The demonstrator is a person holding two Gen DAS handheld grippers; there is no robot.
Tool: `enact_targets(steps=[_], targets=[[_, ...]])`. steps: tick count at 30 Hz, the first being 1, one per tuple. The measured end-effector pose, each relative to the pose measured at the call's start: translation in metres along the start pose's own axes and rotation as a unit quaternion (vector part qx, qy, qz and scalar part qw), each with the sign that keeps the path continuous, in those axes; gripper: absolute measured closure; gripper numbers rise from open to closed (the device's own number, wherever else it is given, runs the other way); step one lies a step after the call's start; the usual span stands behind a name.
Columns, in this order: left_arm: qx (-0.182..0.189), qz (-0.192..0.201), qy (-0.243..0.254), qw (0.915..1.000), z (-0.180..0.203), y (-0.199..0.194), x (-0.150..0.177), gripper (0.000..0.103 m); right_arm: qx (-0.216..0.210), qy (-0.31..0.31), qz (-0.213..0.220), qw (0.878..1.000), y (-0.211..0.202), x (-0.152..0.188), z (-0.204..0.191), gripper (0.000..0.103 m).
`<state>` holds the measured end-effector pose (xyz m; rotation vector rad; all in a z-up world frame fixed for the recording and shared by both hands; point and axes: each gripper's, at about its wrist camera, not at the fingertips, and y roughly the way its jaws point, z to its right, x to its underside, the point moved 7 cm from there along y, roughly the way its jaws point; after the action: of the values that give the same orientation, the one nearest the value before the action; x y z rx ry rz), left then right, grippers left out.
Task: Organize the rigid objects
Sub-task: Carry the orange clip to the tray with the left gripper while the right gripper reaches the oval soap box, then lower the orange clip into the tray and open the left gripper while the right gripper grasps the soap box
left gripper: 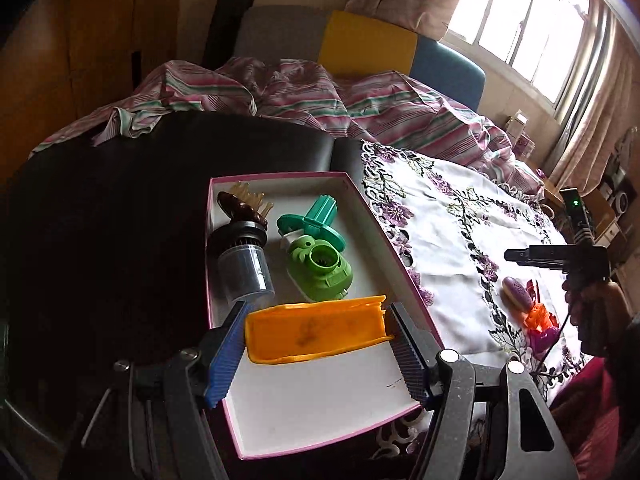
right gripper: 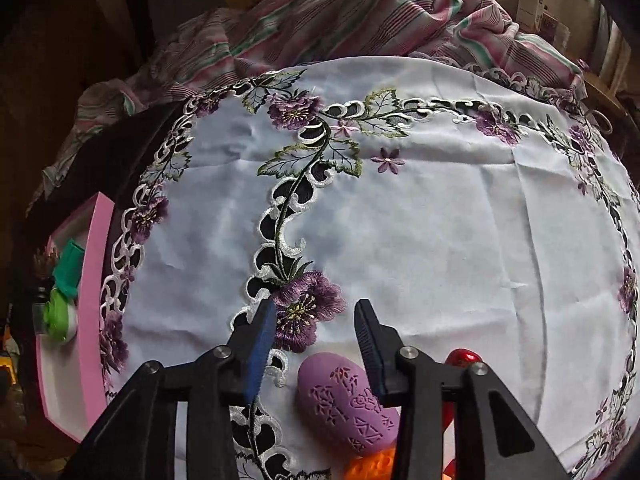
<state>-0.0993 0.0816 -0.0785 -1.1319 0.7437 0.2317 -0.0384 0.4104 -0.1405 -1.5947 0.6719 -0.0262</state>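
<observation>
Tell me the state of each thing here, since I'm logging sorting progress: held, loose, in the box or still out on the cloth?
Orange plastic tray: gripped end to end by the left gripper, over the box.
Pink-edged white box: open, lidless.
Green plastic gadget: lying in the box.
Dark cylindrical jar: on its side in the box.
Purple patterned oval: loose on the cloth.
Right gripper: jaws apart, holding nothing.

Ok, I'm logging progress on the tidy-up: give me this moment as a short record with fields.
left gripper: shut on orange case, over the box
right gripper: open, nothing between the pads, above the cloth
box: holds green sharpener, teal part, dark cylinder, brown clip
cloth: purple oval, orange and red pieces still out
</observation>
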Motion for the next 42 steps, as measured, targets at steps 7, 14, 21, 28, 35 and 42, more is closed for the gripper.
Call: enact_targets(steps=[7,14,21,28,35,42], targets=[[0.011,-0.008,-0.006,0.9999,0.001,0.006,0.005,0.034,0.033,-0.086,-0.065,0.994,0.013,0.036,-0.003,0.051],[-0.004,-0.007,-0.013,0.9999,-0.01,0.002,0.011,0.034,0.066,-0.116,-0.044,0.99,0.03,0.04,-0.018,0.06],[-0.037,-0.009,-0.029,0.9989,-0.033,-0.001,0.018,0.034,0.016,-0.056,-0.026,0.998,0.038,0.04,-0.011,0.071],[-0.072,-0.015,-0.013,0.9972,-0.038,0.007,0.021,0.034,0.034,-0.081,-0.018,0.996,0.04,0.046,-0.014,0.071],[-0.096,0.005,0.021,0.9952,-0.031,0.003,0.013,0.034,0.031,-0.076,-0.016,0.997,0.046,0.051,-0.013,0.071],[-0.092,0.006,0.031,0.9953,-0.022,0.005,0.01,0.034,0.027,-0.075,-0.012,0.997,0.049,0.057,-0.011,0.07]])
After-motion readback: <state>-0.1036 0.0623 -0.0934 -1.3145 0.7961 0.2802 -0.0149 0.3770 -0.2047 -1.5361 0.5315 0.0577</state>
